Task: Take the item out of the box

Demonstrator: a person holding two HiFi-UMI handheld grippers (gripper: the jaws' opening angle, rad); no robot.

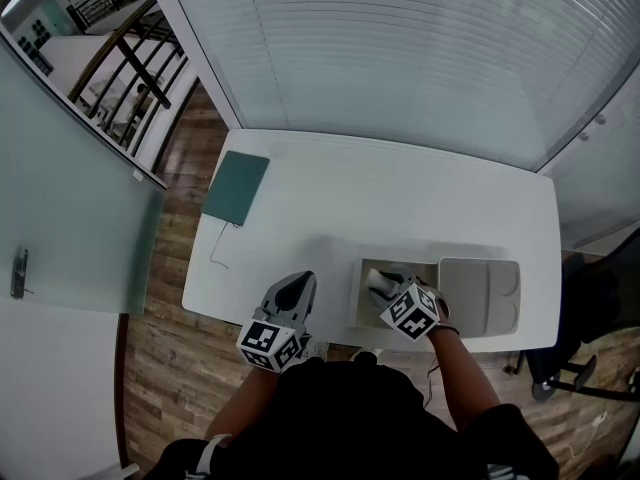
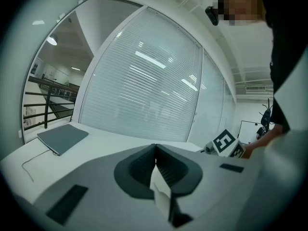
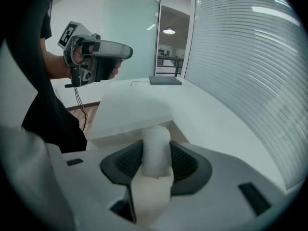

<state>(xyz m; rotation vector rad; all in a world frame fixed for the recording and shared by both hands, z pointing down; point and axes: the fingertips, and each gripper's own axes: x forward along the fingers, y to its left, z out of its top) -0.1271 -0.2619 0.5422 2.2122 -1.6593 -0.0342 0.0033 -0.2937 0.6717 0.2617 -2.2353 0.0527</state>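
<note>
In the head view, a white rectangular table [image 1: 400, 188] stands on a wooden floor [image 1: 170, 368], with its far edge along white slatted blinds [image 1: 400, 48]. A frosted glass partition [image 1: 70, 218] is to the left and a black chair [image 1: 590, 298] is beyond the table's right end. A flat grey-green notebook [image 1: 236, 187] lies near the left edge, and a thin cable [image 1: 215, 253] runs from it toward the front. The middle and far part of the table is bare. An open white box [image 1: 358, 293] sits at the front edge, with a flat white lid [image 1: 480, 293] just beside it on the right. The right gripper [image 1: 385, 286] is over the box, and the left gripper [image 1: 292, 293] hangs over the front edge, well apart from the box. The print in view is the black-and-white square patterns on the grippers' cubes; they give no words to read.

In the left gripper view, the jaws of the left gripper [image 2: 155, 150] are pressed together with nothing between them. The bare tabletop stretches ahead, and a dark railing [image 2: 43, 105] shows behind the glass at the left.

In the right gripper view, the right gripper [image 3: 156, 153] has its jaws partly closed on a white cylindrical item [image 3: 156, 148], which stands upright between the pads above the box. I cannot tell if its lower end is clear of the box. A hand [image 3: 79, 57] holds the left gripper level in the air.
</note>
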